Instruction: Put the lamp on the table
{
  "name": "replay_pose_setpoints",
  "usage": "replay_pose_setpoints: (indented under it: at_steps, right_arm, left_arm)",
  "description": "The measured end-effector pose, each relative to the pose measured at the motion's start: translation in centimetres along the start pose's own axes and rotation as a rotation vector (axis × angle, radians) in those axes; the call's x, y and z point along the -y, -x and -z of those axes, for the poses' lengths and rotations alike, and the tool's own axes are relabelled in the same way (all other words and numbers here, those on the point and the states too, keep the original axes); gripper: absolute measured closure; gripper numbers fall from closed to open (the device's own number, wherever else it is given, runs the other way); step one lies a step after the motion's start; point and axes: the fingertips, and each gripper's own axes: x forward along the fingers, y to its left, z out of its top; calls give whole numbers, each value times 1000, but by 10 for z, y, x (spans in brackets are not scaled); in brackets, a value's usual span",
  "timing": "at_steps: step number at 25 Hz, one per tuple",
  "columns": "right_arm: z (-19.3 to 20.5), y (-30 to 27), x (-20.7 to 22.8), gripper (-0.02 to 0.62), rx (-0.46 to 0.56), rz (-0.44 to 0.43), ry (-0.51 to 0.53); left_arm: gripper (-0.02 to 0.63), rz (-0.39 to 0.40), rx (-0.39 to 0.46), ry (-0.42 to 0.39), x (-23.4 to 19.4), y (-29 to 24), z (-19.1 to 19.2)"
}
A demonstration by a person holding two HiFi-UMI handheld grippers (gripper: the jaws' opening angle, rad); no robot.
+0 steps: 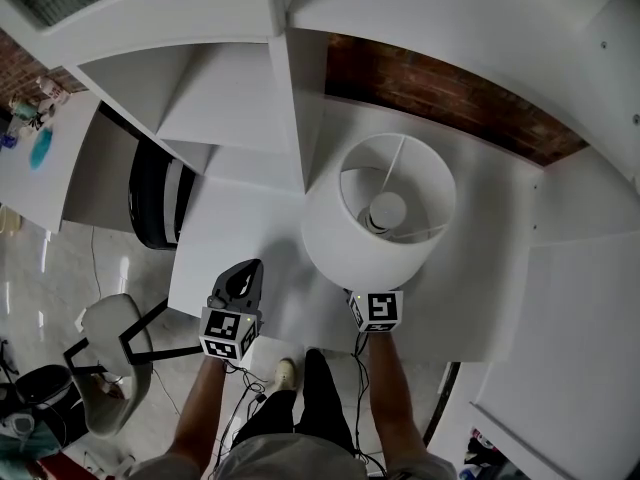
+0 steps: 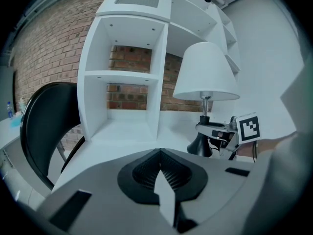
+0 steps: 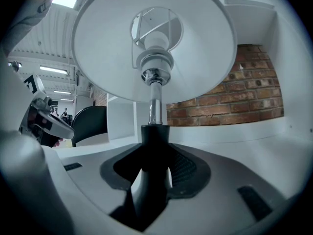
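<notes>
Lamp (image 1: 388, 210) is upright in the middle of the head view, its white shade (image 1: 335, 248) over the white table (image 1: 225, 238), and we grip it with the right tongs (image 3: 155, 148). In the right gripper view their jaws are clamped on the black neck of the base, just below the chrome stem (image 3: 154, 109). In the left gripper view the lamp shows at the right of the frame, its black base (image 2: 199, 145) down at the table's surface; we cannot tell whether it rests there. Our left tongs (image 2: 160, 151) are clenched on nothing, jaws pressed together, at the lower left of the shade in the head view, apart from the lamp. A white shelf unit (image 2: 127, 77) stands left of the lamp against a brick wall (image 3: 234, 99), and a black chair (image 2: 44, 126) is at the left edge
</notes>
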Motion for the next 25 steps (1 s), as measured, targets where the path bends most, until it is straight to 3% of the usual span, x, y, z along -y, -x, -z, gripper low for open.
replay_pose_setpoints:
  at_steps: [25]
  right_arm:
    - [5,7,-7,430,28,10,5]
  left_arm:
    - [603,8,-19,3,4,10,18]
